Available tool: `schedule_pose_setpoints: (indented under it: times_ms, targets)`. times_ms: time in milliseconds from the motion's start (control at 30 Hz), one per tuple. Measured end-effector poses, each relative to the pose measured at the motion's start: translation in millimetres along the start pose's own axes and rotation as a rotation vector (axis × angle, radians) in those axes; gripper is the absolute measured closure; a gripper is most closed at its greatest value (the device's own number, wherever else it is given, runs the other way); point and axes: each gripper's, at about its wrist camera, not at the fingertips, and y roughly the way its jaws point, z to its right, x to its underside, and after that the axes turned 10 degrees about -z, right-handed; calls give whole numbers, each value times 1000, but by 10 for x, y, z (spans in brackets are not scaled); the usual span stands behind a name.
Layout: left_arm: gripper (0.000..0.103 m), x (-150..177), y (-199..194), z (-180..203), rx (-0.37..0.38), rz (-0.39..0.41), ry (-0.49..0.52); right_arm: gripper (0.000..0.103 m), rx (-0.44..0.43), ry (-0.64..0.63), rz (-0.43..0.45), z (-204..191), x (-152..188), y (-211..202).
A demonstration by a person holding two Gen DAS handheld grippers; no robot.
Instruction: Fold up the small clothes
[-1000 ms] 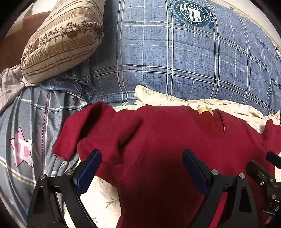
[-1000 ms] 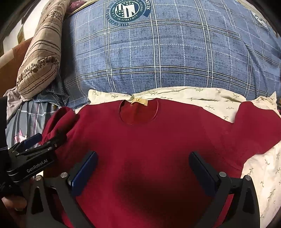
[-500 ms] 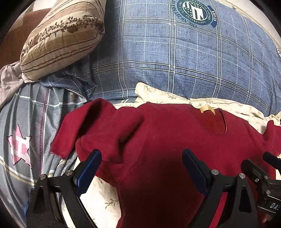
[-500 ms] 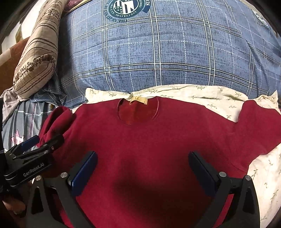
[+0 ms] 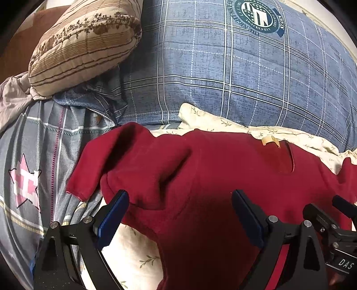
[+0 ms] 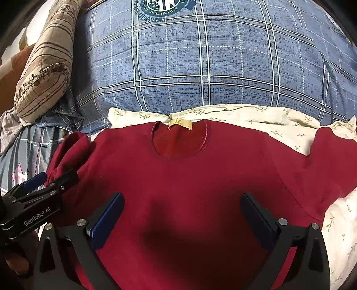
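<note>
One dark red T-shirt (image 6: 200, 178) lies spread flat, neckline toward 12 o'clock, on a cream sheet with a leaf print (image 6: 245, 113) on the bed. One tan label (image 6: 179, 123) sits at the back of its collar. Two sleeves show: the one at 9 o'clock (image 5: 100, 169) is rumpled and partly folded over itself, the one at 3 o'clock (image 6: 330, 156) lies flat on the sheet.

Two hand-held grippers are in view. The left hand-held gripper (image 5: 179, 216) hovers over the shirt's left shoulder area with its two blue pads (image 5: 113, 214) spread wide, holding nothing. The right hand-held gripper (image 6: 181, 218) sits over the chest of the shirt, its two fingers likewise wide apart and empty. Each gripper shows at the edge of the other's view.

At 12 o'clock beyond the shirt lies one blue plaid duvet (image 6: 223, 55) bearing one round crest (image 5: 256, 16). One striped beige pillow (image 5: 82, 44) rests at 10 o'clock, and one grey bedsheet with a pink star (image 5: 24, 180) lies at 9 o'clock.
</note>
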Motion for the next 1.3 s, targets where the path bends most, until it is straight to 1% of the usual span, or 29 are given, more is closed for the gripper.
schedule_pose_setpoints:
  times_ms: [300, 633, 1300]
  targets:
    - [10, -20, 17, -57, -11, -2, -10, 0, -16, -13, -5, -125, -28, 60]
    - [10, -45, 57, -177, -16, -10, -53, 0, -25, -44, -11, -273, -63, 112]
    - [10, -94, 105, -266, -24, -19, -83, 0, -36, -73, -26, -385, -101, 209]
